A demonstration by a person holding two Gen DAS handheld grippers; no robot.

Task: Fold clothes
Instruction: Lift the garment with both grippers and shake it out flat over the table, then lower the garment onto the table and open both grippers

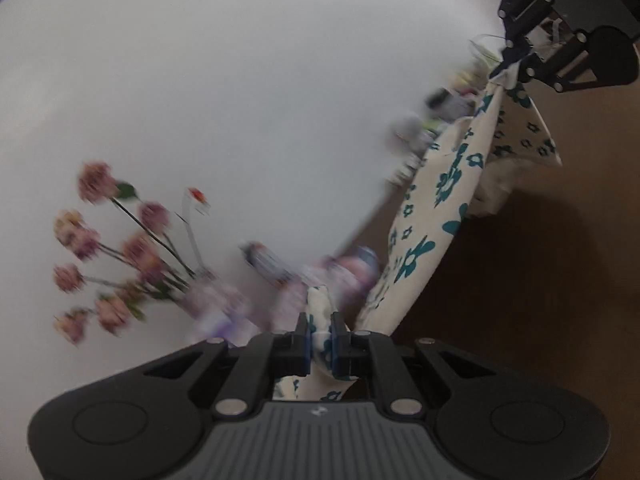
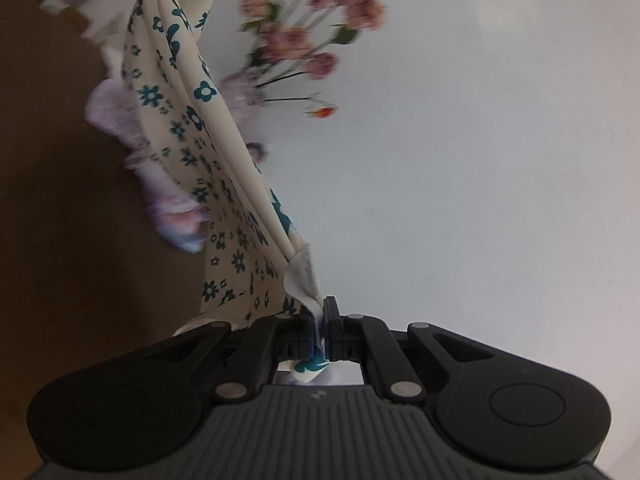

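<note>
A: Starting on our left: the left gripper (image 1: 320, 334) is nearly closed, its pads pinching a bunched corner of the garment (image 1: 424, 240). From there the cloth runs up and away to the right, where we see the right gripper (image 1: 516, 54) pinching the far corner.

B: So the long axis lies straight between our two hands, stretched like a sash, clear of the brown table (image 1: 520, 280)?

A: Mostly. A loose flap hangs down off the right end, and we cannot tell whether it touches the table. Neither hand is nearer; each has an end.

B: And in the right wrist view?

A: The right gripper (image 2: 322, 320) is clamped all but fully on a hemmed corner, with stitching showing at the edge. The garment (image 2: 192, 128) climbs from it to the upper left.

B: Texture?

A: Thin, soft cream weave printed with teal flowers, falling in long pleats. Behind it, blurred: pale lilac clothes (image 2: 160, 196) and pink flowers (image 2: 312, 36) against a white wall.

B: We judge the next move is lowering it flat.
</note>
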